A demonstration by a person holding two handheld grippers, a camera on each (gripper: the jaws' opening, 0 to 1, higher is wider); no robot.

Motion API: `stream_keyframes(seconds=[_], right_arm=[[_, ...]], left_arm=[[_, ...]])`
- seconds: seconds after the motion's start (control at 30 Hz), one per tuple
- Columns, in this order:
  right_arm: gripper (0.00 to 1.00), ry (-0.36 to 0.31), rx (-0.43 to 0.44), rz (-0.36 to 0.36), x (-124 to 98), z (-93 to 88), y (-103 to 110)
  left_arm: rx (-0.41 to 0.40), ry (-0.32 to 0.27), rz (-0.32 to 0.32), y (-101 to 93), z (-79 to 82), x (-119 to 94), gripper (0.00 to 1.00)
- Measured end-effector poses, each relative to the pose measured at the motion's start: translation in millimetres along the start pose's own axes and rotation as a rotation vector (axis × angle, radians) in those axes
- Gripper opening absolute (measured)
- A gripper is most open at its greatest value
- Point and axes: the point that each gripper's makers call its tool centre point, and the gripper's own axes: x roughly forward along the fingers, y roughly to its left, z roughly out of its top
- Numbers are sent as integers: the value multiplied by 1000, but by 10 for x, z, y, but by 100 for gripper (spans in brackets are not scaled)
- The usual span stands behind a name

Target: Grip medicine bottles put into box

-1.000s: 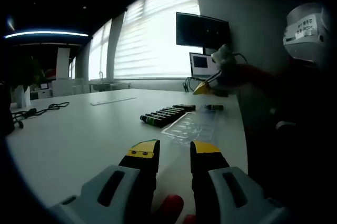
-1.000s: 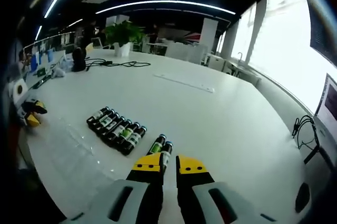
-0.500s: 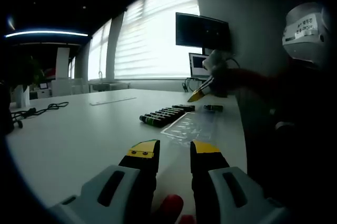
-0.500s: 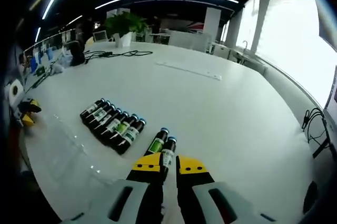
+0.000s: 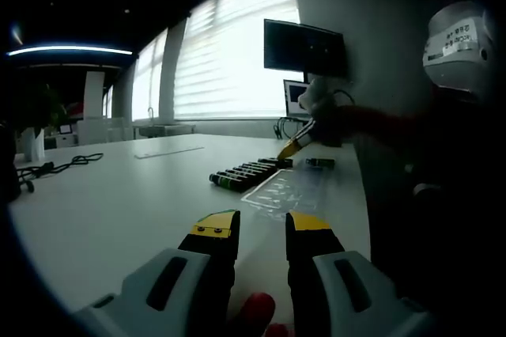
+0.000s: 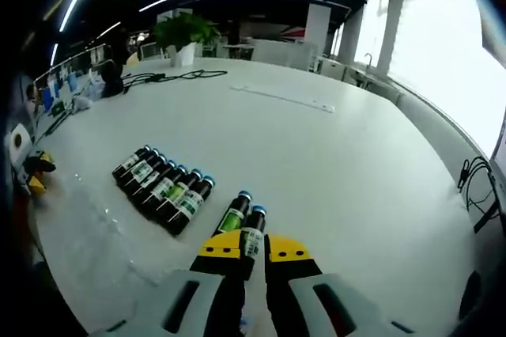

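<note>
Starting in the left gripper view, our left gripper (image 5: 262, 226) hovers low over the white table (image 5: 118, 202) with its yellow-tipped jaws parted and nothing between them; this view has not shifted over the last second, so that hand is simply waiting. Further along the table lies the row of medicine bottles (image 5: 241, 174), and just beside it the clear plastic tray (image 5: 288, 189) that we take to be the box. Past the row, the right gripper's yellow tip (image 5: 290, 148) now sits lower and closer to the bottles than it did 1 second ago.

The right gripper view confirms that move. At its left edge the row of 7 bottles (image 6: 156, 186) lies side by side, and it has slid left and down in the picture because the camera has advanced, not because the bottles moved. To the right of the row, 2 separate bottles (image 6: 242, 221) lie touching each other, and they are now nearer our right gripper (image 6: 254, 248). Its jaws stand narrowly apart, with the bottom end of the nearer bottle (image 6: 251, 232) in the gap. We cannot tell whether the jaws already press on it.

We judge the reach almost done: the next thing needed is a firm close on that bottle, then a carry to the tray.
</note>
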Motion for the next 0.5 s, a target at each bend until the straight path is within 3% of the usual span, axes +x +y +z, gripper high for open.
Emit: stream_keyframes(seconds=[0.5], right_arm=[[8, 50, -3, -26, 105, -88, -121]], left_arm=[[1, 0, -1, -11, 9, 5, 18]])
